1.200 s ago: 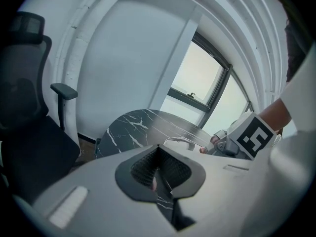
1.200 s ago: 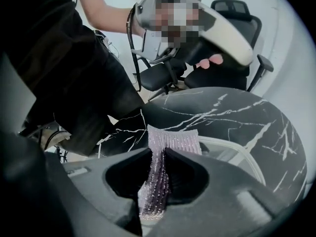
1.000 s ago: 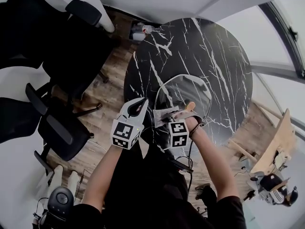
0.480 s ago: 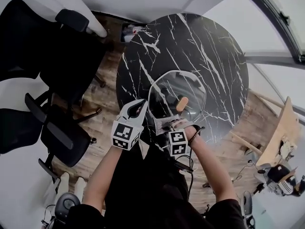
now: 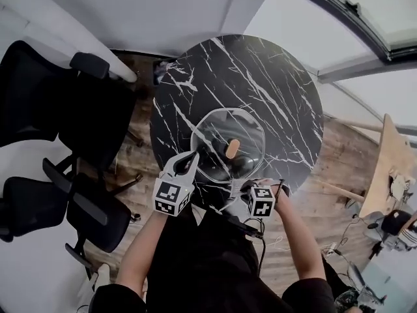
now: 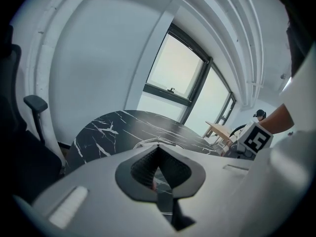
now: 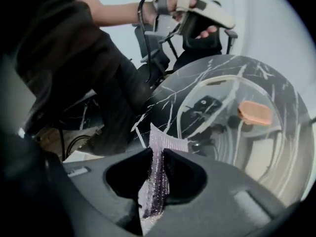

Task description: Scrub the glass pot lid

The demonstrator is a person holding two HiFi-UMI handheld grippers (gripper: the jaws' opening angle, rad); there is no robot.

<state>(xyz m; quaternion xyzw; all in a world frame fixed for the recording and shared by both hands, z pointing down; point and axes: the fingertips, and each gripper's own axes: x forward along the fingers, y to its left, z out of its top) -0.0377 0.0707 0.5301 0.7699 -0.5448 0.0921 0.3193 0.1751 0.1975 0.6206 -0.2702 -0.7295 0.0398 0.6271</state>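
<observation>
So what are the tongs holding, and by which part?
Right tongs: purple scrubbing cloth, pinched near one edge. Left tongs: shut, apparently on the near rim of the glass lid.

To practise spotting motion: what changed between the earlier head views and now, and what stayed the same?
The right tongs drew back from beside the knob toward the person, to the near rim of the glass lid. The scrub cloth stays pinched in them; the left tongs stay shut at the near-left rim.

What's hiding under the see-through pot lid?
Through the glass lid you see only the black marble table with its white veins. Nothing else shows beneath it. The orange knob on top covers the small spot right under it, so that bit stays hidden.
</observation>
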